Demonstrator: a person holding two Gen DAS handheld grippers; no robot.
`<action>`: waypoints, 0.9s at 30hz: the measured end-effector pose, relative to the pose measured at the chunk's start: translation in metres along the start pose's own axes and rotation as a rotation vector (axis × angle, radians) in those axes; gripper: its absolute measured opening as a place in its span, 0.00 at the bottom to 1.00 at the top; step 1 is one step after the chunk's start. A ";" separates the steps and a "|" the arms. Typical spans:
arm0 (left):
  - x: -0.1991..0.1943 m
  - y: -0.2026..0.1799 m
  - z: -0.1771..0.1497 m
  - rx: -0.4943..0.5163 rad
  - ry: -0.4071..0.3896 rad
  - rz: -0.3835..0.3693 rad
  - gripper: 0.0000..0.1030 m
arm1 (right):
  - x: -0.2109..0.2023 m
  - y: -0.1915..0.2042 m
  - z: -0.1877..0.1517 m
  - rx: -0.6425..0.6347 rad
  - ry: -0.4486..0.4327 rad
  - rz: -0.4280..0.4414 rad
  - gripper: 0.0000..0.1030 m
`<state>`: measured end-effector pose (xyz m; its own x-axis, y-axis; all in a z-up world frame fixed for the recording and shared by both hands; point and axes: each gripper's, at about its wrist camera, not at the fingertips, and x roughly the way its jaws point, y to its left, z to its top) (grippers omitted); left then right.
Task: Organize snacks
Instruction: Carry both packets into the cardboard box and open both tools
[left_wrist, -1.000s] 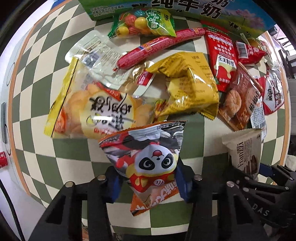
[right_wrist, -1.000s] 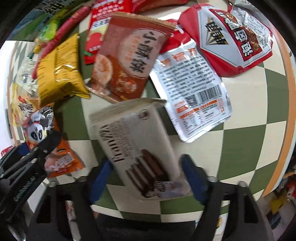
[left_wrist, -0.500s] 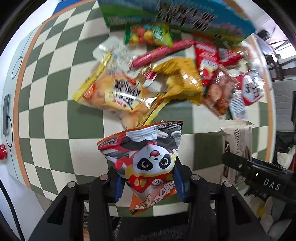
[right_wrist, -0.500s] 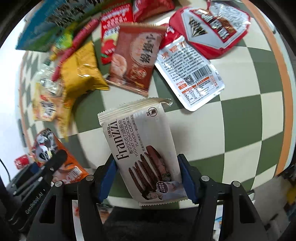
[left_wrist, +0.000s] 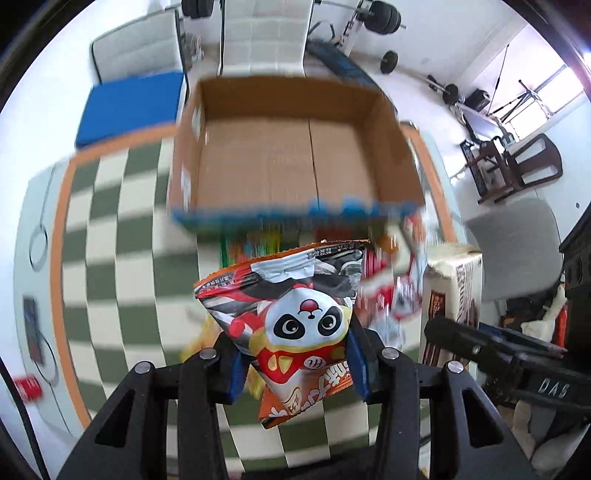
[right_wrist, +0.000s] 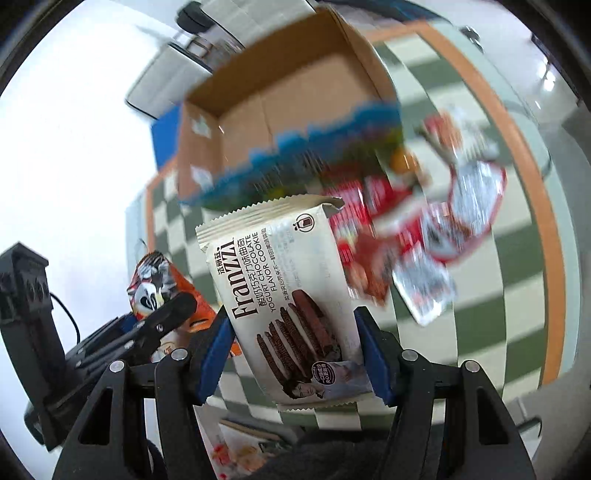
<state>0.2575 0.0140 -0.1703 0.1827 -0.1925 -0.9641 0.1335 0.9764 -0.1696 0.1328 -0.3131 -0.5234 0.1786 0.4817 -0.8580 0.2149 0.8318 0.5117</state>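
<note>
My left gripper is shut on a panda snack bag and holds it in the air above the checkered table. My right gripper is shut on a white Franzzi cookie pack, also held high. An open cardboard box with a bare brown floor lies ahead of both; it also shows in the right wrist view. The cookie pack shows at the right of the left wrist view, and the panda bag at the left of the right wrist view.
Several blurred snack packets lie on the table in front of the box's blue printed wall. A blue pad, white seats, gym weights and a wooden chair stand beyond the table.
Both grippers have risen and tilted up with their packs. The view now looks over the snack pile into the open box, and the scene is motion blurred.
</note>
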 end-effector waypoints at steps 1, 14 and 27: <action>0.001 0.000 0.015 0.000 -0.011 0.019 0.40 | -0.003 -0.004 0.011 -0.010 -0.007 0.003 0.65; 0.105 0.026 0.187 -0.058 0.133 0.028 0.41 | 0.085 -0.075 0.209 -0.097 0.032 -0.043 0.65; 0.167 0.034 0.234 -0.102 0.205 0.026 0.42 | 0.161 -0.175 0.334 -0.100 0.159 -0.072 0.71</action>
<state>0.5201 -0.0077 -0.2898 -0.0187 -0.1537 -0.9879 0.0303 0.9876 -0.1543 0.4447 -0.4729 -0.7355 0.0103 0.4507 -0.8926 0.1239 0.8852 0.4484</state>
